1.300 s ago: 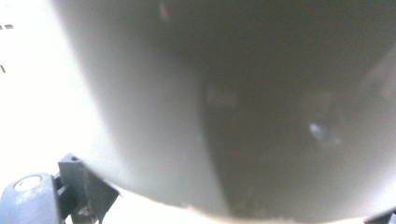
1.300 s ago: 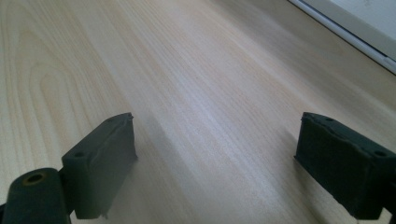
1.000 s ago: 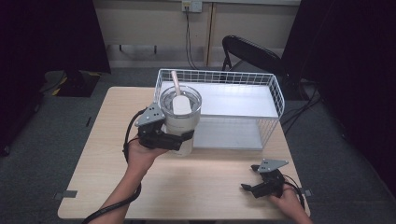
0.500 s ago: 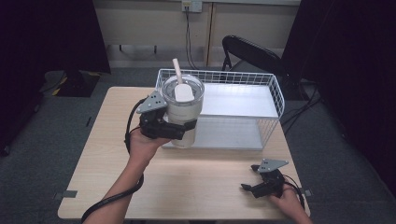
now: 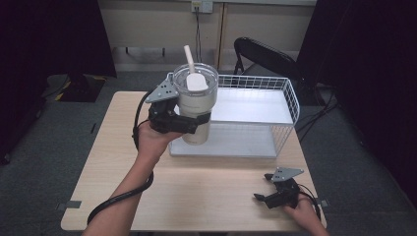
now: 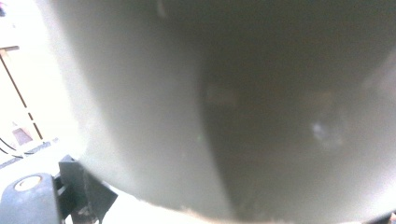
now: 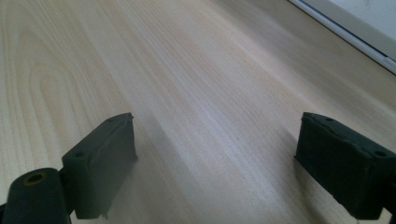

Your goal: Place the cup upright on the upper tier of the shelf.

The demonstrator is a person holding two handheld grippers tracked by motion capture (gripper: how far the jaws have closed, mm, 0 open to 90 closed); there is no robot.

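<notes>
A cream tumbler [image 5: 195,105] with a clear lid and a pale straw is held up in the air over the left end of the white wire basket [image 5: 290,105]. My left gripper [image 5: 189,124] is shut on the tumbler's body. In the left gripper view the tumbler's wall [image 6: 233,102] looms close and blurred. My right gripper [image 5: 264,198] rests low on the wooden table [image 5: 196,191] near its front right corner. Its jaws stand wide apart over bare wood in the right gripper view, where the right gripper [image 7: 215,163] holds nothing.
The basket stands at the back right of the table, with a white floor panel [image 5: 246,140] inside. A black chair [image 5: 265,56] stands behind the table. The basket's white base edge [image 7: 345,32] shows at the top right of the right gripper view.
My left gripper has lifted the tumbler higher and carried it rightward, toward the basket's left end. The right gripper has stayed put.
</notes>
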